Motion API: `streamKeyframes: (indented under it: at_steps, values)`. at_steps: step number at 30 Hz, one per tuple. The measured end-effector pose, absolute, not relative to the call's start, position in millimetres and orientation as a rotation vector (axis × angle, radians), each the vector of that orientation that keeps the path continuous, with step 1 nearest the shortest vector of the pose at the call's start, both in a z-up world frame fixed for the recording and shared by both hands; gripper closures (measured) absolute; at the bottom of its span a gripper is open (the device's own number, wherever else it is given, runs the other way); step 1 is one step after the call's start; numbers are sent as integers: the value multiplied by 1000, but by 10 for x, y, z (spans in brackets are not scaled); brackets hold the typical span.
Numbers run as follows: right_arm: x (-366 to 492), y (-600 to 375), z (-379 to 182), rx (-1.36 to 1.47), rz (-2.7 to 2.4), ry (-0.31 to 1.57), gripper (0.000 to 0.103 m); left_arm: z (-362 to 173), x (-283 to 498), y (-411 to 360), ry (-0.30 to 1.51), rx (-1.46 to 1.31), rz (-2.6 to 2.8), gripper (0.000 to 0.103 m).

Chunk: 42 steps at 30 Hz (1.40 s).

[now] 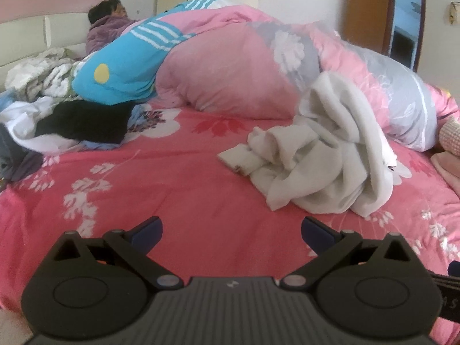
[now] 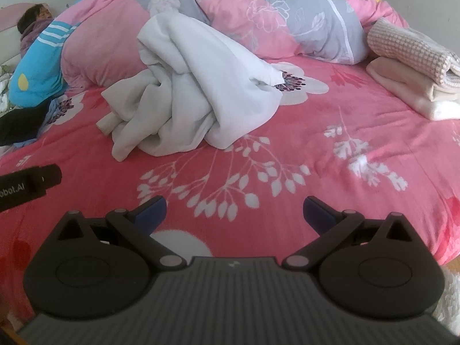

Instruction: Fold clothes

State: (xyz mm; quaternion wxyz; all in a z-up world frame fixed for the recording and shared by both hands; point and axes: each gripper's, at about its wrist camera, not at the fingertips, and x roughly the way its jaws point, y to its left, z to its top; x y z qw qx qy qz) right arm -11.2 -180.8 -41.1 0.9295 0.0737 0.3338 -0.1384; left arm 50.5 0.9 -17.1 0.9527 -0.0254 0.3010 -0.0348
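On the pink flowered bedspread (image 2: 330, 172), right of centre in my left view, lies the crumpled white garment (image 1: 325, 155), leaning against the bunched pink quilt (image 1: 230, 80). My left gripper (image 1: 231, 230) hangs over the sheet with jaws spread wide, holding nothing; my right gripper (image 2: 234, 211) is the same, jaws apart and empty. A pile of unsorted clothes (image 1: 57, 115) fills my left view's left edge, and folded towels (image 2: 414, 69) stack at my right view's right edge. I see no containers.
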Motion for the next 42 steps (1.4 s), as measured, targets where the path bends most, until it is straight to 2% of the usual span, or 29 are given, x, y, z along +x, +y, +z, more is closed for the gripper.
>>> streamKeyframes:
  at_steps: [5, 15, 24, 29, 34, 35, 36, 38, 39, 40, 41, 42]
  values:
    - [-50, -1918, -436, 126, -270, 645, 1, -194, 732, -22, 594, -33, -113, 0]
    - [236, -2240, -105, 19, -154, 341, 1, -180, 1396, -152, 491, 64, -232, 0]
    - [1183, -2288, 248, -76, 37, 199, 1, -304, 2125, -277, 527, 1, -330, 3]
    - [1796, -2232, 295, -104, 100, 231, 1, -409, 2319, -352, 563, -16, -367, 20]
    - [2212, -2191, 191, -118, 131, 289, 3, -490, 2370, -414, 580, -18, -401, 50]
    - [2272, -2190, 157, -113, 134, 306, 3, -492, 2361, -420, 576, -7, -402, 52]
    - [2284, -2204, 135, -98, 137, 318, 9, -492, 2350, -427, 572, 7, -401, 56]
    - [2288, -2241, 95, -64, 140, 340, 31, -485, 2310, -436, 561, 34, -400, 67]
    - [2253, -2265, 87, -47, 145, 345, 46, -480, 2293, -434, 563, 36, -402, 70]
    - [2210, -2291, 83, -30, 150, 349, 56, -474, 2276, -429, 566, 37, -405, 74]
    - [2154, -2311, 87, -18, 154, 350, 61, -466, 2260, -421, 571, 36, -406, 76]
    - [2096, -2328, 91, -8, 158, 351, 75, -446, 2222, -409, 571, 37, -412, 79]
